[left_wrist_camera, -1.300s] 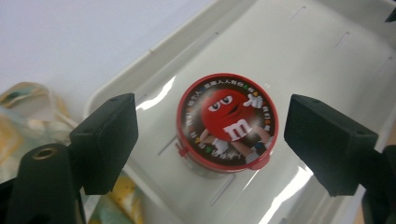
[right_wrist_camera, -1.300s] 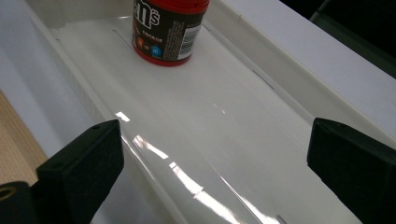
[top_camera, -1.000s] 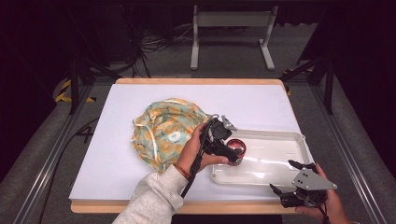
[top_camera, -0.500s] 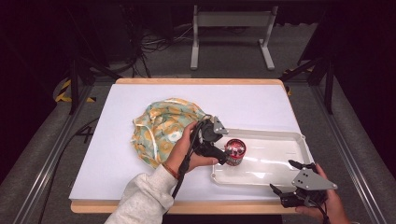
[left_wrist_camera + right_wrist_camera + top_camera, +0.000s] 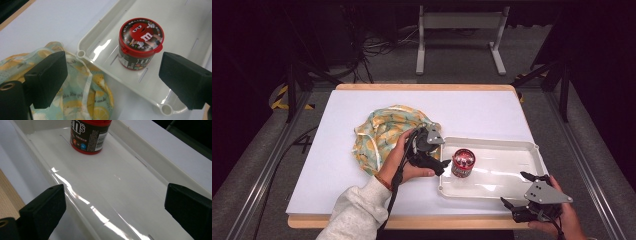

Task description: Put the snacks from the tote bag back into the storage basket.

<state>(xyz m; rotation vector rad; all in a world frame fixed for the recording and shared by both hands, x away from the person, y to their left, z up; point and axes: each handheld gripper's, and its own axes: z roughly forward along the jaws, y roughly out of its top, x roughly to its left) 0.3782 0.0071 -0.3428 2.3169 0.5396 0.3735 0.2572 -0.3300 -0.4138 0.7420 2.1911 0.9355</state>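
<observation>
The tub (image 5: 140, 43) is standing upright at the tray's (image 5: 532, 150) left end. The left gripper (image 5: 443, 164), jaws spread, is sitting beside it; the right gripper (image 5: 518, 189) is idling spread at the front edge. It's probably light, stiff and slick: grip its sides below the lid.

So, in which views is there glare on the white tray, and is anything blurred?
Right gripper view: long bright streaks across the tray floor. Left gripper view: smaller glints beside the candy tub, whose lid print reads sharp. High view: soft sheen on the tray, dark surroundings.
</observation>
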